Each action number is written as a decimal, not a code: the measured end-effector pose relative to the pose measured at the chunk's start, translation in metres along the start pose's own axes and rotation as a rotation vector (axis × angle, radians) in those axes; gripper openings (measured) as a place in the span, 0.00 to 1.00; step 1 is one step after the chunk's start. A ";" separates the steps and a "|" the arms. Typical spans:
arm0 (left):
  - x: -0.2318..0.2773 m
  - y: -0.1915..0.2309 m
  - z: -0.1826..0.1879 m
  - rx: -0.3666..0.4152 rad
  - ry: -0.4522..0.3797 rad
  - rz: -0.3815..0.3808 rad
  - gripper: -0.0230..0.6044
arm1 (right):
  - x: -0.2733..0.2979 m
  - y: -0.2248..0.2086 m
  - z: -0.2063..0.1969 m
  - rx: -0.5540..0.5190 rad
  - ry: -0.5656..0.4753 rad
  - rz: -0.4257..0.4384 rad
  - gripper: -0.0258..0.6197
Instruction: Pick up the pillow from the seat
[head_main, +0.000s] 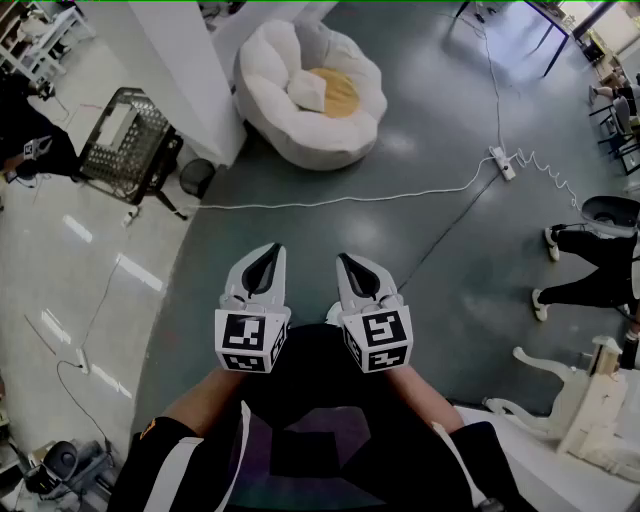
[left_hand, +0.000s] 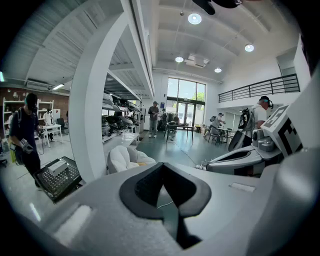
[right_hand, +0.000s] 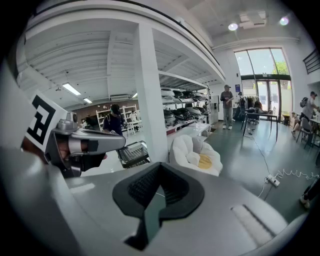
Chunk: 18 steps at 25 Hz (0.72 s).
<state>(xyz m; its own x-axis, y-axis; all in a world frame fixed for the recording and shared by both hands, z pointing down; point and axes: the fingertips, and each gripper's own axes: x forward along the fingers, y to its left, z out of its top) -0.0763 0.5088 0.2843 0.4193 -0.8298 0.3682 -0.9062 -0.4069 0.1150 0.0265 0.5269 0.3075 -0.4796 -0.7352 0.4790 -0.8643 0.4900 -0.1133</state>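
**APPROACH STAGE: PILLOW STILL IN SEAT, BOTH GRIPPERS EMPTY**

**Status.** The left gripper (head_main: 266, 258) and right gripper (head_main: 356, 268) are held side by side, well short of the white round beanbag seat (head_main: 268, 118). The jaws of both are closed together, with nothing between them. The task has not yet reached the grasp.

**Target.** The white square pillow (head_main: 306, 90) lies in the hollow of the seat, touching a yellow round cushion (head_main: 342, 92) on its right.

**Hazards.**
- A white cable (head_main: 330, 202) runs across the floor in front of the seat, between it and the grippers. Stepping onto it during the approach could cause a trip.
- Jaws left closed on arrival would push the pillow deeper into the hollow.
- A shallow pinch on soft fabric may slip. A deep one may catch the yellow cushion or the seat cover.

**Containers.**
- Seat: holds the pillow and the yellow cushion.
- Black perforated metal basket (head_main: 150, 150), left of the seat beyond a white pillar (head_main: 170, 60): holds a white flat item (head_main: 116, 125) that cannot be identified.
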 end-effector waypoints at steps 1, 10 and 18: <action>0.000 0.001 0.000 0.000 -0.002 0.001 0.04 | 0.000 0.000 0.000 0.001 0.000 -0.001 0.04; -0.001 -0.002 0.001 0.001 -0.003 0.008 0.04 | -0.001 0.000 0.000 -0.007 -0.006 0.002 0.04; 0.002 -0.010 0.004 0.000 -0.011 0.025 0.04 | -0.005 -0.011 0.005 -0.016 -0.014 -0.004 0.04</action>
<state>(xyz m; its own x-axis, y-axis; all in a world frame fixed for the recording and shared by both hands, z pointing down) -0.0665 0.5101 0.2800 0.3972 -0.8438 0.3608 -0.9164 -0.3861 0.1059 0.0374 0.5231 0.3025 -0.4787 -0.7435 0.4670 -0.8635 0.4949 -0.0973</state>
